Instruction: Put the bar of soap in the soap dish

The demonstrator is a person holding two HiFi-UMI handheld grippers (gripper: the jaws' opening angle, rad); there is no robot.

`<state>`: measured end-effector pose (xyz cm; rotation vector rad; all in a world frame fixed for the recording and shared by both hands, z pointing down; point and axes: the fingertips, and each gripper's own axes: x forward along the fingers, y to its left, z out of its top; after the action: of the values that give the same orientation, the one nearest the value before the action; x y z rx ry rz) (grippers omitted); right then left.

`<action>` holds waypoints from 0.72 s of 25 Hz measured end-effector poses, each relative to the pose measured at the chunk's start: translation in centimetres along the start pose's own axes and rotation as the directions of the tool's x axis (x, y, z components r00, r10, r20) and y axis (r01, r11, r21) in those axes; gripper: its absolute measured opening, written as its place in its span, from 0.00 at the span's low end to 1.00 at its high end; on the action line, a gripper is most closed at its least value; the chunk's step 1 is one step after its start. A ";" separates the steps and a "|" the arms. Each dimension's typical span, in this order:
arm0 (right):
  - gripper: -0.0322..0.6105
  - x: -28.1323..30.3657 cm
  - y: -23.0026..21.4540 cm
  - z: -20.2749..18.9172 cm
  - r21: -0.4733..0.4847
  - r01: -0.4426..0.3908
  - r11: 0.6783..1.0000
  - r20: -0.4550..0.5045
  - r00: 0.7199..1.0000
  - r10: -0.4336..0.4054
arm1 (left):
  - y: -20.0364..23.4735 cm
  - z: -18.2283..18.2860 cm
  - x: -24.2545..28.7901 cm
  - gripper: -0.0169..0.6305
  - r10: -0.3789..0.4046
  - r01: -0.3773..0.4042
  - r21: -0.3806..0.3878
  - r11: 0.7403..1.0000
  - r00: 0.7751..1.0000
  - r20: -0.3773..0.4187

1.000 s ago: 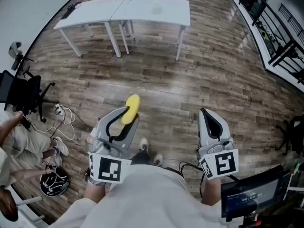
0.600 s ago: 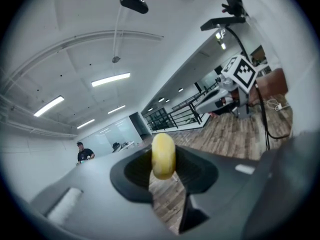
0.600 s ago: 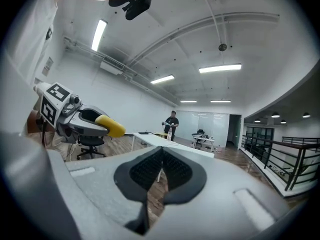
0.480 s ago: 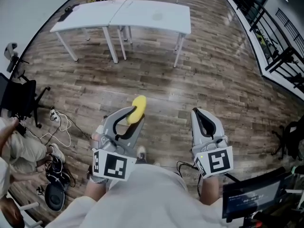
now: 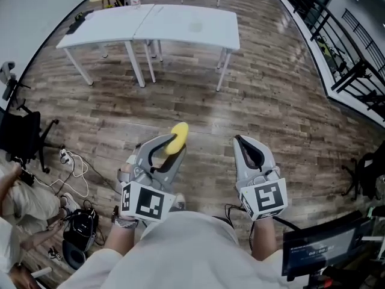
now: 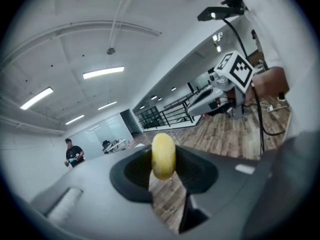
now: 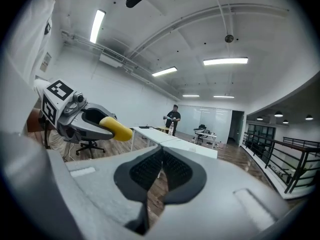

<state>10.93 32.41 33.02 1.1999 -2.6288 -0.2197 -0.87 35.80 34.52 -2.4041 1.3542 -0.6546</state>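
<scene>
Head view shows left gripper [image 5: 173, 147] jaws clamped on the yellow bar of soap [image 5: 178, 135], right gripper [image 5: 241, 142] jaws together.

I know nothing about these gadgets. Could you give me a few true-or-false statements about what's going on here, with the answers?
1. The left gripper clamps a yellow oval bar of soap. True.
2. The right gripper carries something too. False: its jaws are together with nothing between them.
3. The soap lies on the long white tables. False: the tables stand further off across the wooden plank floor, and the soap is in the gripper.
4. A person in dark clothes stands beyond the tables. True.
</scene>
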 end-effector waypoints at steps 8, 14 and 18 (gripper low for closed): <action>0.05 3.7 -0.1 -0.1 -0.026 0.020 0.999 -0.026 0.999 -0.020 | 2.6 -1.5 1.7 0.23 -0.017 0.017 -0.008 1.000 1.000 0.018; 0.05 4.4 0.3 -0.4 -0.014 0.036 0.999 -0.047 0.998 -0.037 | 4.1 -2.9 1.4 0.23 -0.009 0.009 -0.031 0.999 1.000 0.012; 0.05 4.5 0.3 -0.4 0.005 0.046 0.999 -0.050 0.998 -0.046 | 4.4 -2.9 1.2 0.23 -0.004 0.005 -0.044 0.999 1.000 0.021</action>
<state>7.96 29.16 34.20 1.2524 -2.5629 -0.1870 -5.10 32.43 35.19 -2.4417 1.3696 -0.6057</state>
